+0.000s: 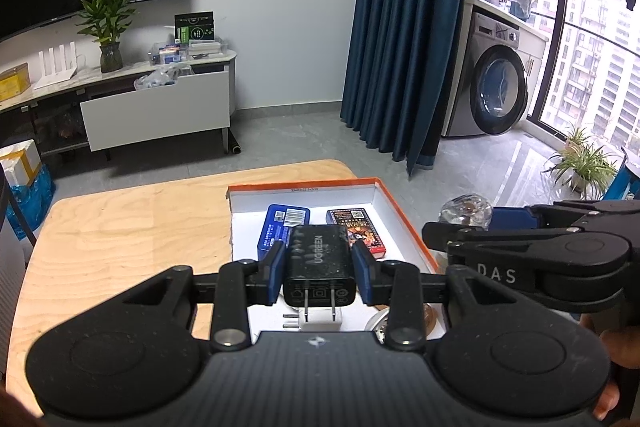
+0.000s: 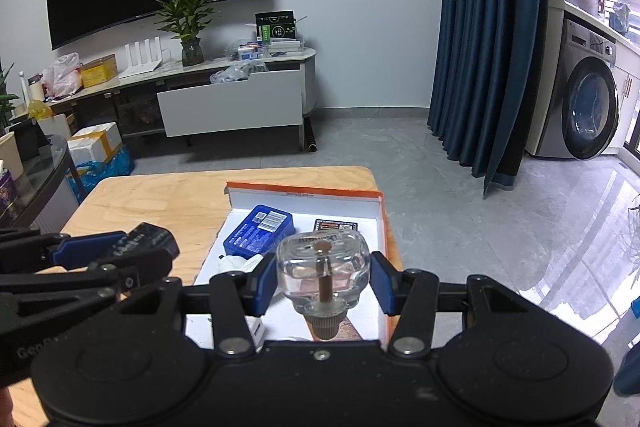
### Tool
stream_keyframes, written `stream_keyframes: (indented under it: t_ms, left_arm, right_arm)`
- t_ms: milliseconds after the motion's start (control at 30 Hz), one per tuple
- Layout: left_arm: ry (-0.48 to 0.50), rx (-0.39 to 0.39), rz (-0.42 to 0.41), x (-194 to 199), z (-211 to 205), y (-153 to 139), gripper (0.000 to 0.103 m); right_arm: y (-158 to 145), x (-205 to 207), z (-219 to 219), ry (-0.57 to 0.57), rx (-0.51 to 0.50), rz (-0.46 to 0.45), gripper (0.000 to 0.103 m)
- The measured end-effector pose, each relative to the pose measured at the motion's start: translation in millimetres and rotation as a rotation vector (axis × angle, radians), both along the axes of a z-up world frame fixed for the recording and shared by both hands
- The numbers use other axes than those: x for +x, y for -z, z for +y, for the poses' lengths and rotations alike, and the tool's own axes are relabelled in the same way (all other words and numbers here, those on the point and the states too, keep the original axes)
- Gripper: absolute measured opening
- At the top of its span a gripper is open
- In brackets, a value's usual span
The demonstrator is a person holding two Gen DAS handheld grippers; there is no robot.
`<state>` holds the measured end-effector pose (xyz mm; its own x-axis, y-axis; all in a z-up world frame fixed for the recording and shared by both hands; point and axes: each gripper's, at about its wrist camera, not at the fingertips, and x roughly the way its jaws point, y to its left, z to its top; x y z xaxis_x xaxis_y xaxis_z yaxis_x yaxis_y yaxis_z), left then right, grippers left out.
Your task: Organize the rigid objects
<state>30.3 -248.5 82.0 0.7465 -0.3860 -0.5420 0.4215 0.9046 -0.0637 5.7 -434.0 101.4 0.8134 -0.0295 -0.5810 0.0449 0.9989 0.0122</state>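
Above tray (image 1: 404,223): charger (image 1: 319,263) between jaws

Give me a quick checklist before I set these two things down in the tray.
1. Left gripper shut on the black charger: ok.
2. Right gripper shut on the clear glass bottle: ok.
3. Tray below both grippers: ok.
4. Free tray floor for both items beside the blue box, card box and white plug: cannot tell, the near part is hidden.
5. Grippers apart from each other: ok.
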Motion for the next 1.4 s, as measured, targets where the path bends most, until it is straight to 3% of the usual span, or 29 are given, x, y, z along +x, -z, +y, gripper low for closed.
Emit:
stream_keyframes:
  t_ms: [767, 1033, 1133, 1400]
  left_arm:
    - [0.007, 0.002, 0.021, 4.0, 4.1, 13.7, 0.036]
    - [-0.062, -0.034, 0.041, 17.3, 43.0, 5.4, 0.036]
    - [-0.097, -0.005, 0.006, 14.8, 63.4, -2.6, 0.036]
    - [-0.212, 0.025, 0.057, 11.5, 110.6, 7.7, 0.036]
  right_arm:
    - [17.2, 9.2, -5.4, 0.001, 0.048, 0.051, 0.060]
    - [34.7, 24.0, -10.2, 0.010, 0.100, 0.093, 0.060]
    - [33.7, 22.7, -6.0, 0.000, 0.101, 0.078, 0.060]
    - [37.6, 26.7, 3.6, -0.021, 0.108, 0.073, 0.060]
